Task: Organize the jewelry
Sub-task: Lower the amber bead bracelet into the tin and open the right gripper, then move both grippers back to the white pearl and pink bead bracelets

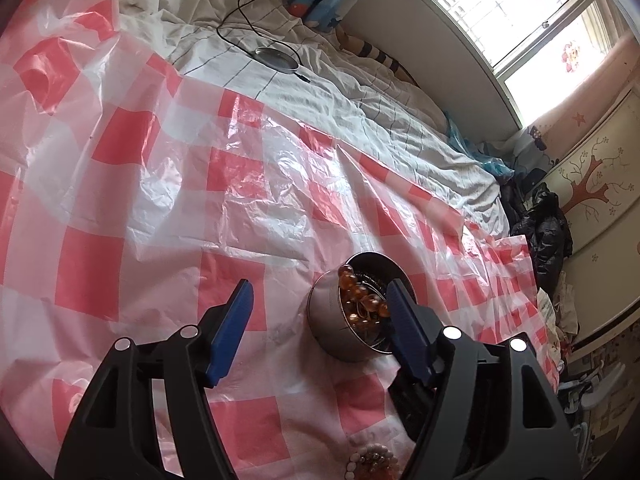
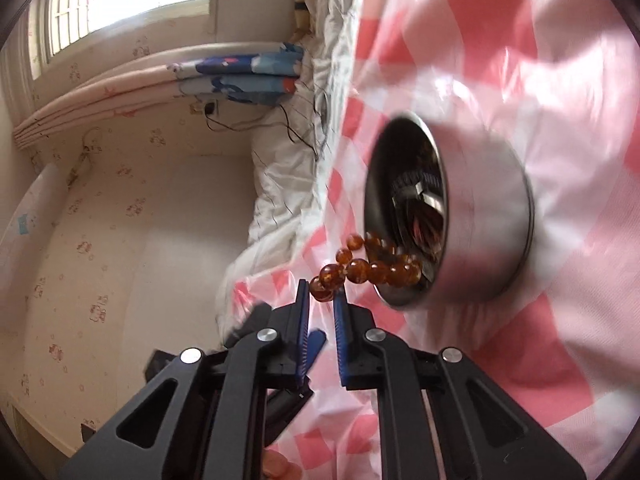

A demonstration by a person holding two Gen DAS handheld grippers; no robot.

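A round silver tin [image 1: 324,320] stands on the red-and-white checked plastic sheet [image 1: 160,220]. A bracelet of amber beads [image 1: 360,300] lies partly inside it. My left gripper [image 1: 319,285] is open. Its right finger reaches over the tin's near rim and its left finger stands well clear of the tin. In the right wrist view the tin [image 2: 480,216] fills the upper right. The amber beads [image 2: 372,270] trail out over its rim. My right gripper [image 2: 321,290] is shut on the strand's end beads. A pale pink bead bracelet [image 1: 372,464] lies on the sheet below the left gripper.
The checked sheet covers a bed with a rumpled white duvet [image 1: 360,92] beyond it. A dark round disc with a black cable [image 1: 276,56] lies on the duvet. A pile of dark clothes [image 1: 544,232] sits past the bed's right edge, under a window [image 1: 520,20].
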